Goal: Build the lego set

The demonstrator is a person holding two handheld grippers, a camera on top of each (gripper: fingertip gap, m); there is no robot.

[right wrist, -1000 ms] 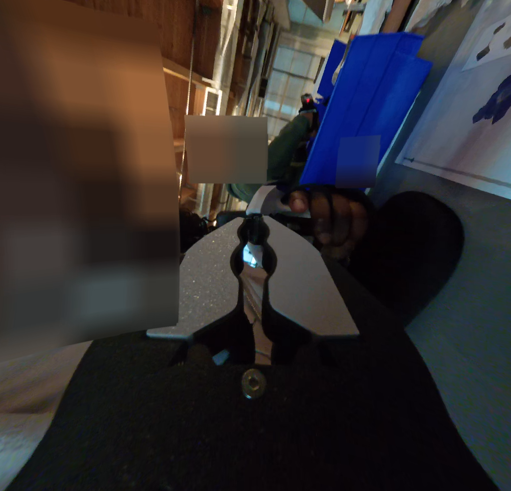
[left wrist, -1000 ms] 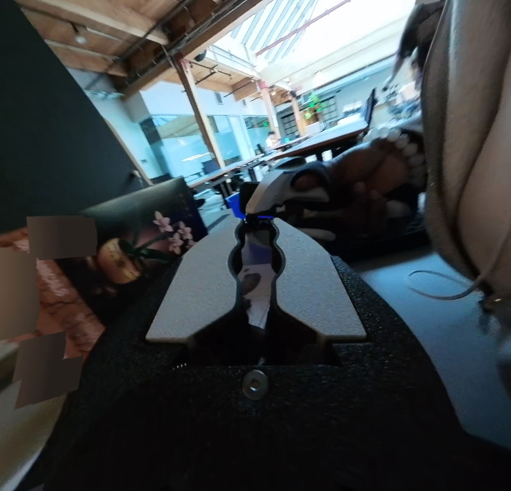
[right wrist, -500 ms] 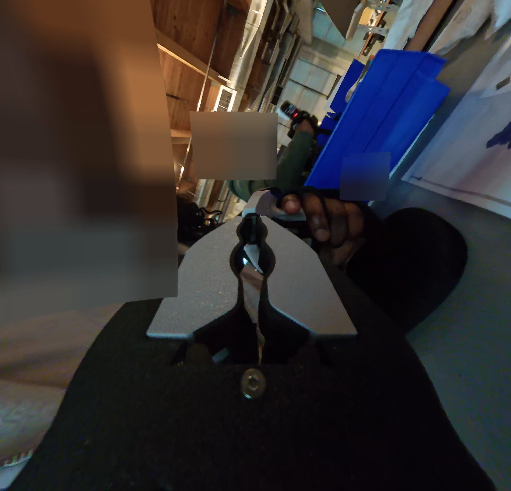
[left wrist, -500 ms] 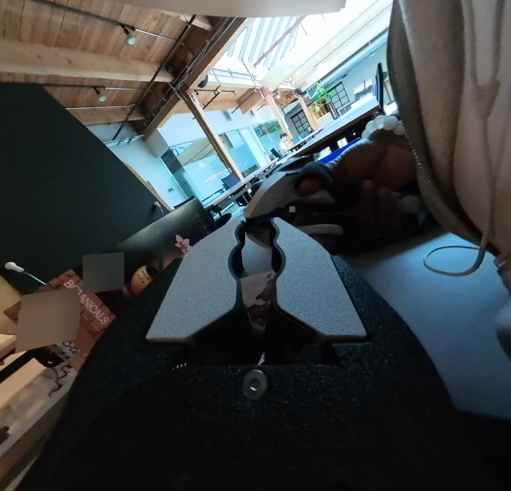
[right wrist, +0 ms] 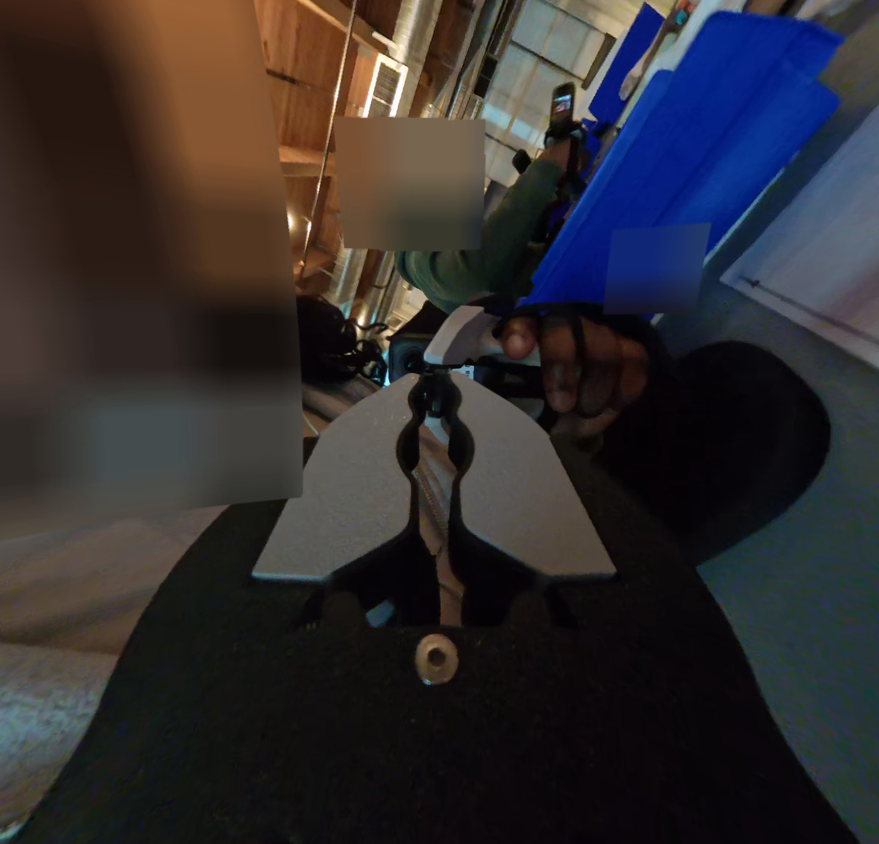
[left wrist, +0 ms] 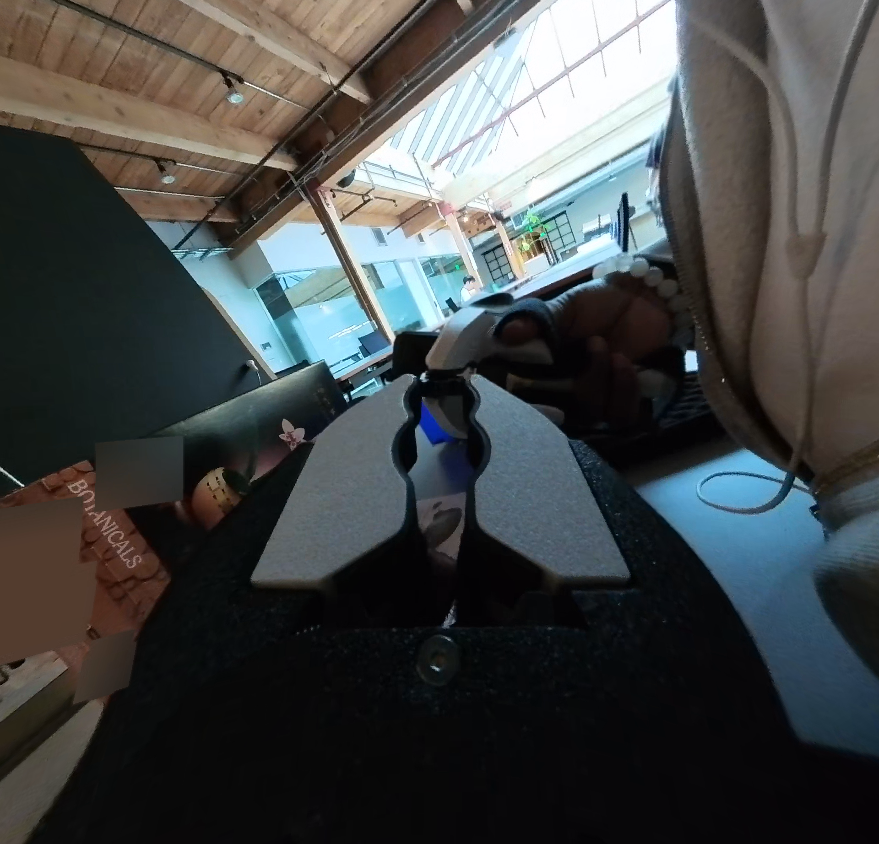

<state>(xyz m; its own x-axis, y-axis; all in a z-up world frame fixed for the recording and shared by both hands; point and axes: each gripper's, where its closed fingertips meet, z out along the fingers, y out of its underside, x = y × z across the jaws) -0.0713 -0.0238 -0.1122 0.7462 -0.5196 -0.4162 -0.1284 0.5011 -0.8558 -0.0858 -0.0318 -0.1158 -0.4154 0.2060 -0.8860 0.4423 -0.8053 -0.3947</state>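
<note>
Left wrist view: black cord (left wrist: 444,384) lies crosswise.

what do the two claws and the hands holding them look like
Each claw, left and right, has two flat, pale grey fingers with scalloped inner edges, set on a black, grainy body with one silver screw. Seen from the other side, the handle is white-grey. The hand on it wears black straps; the other hand has a white bead bracelet and a cream sleeve.
</note>
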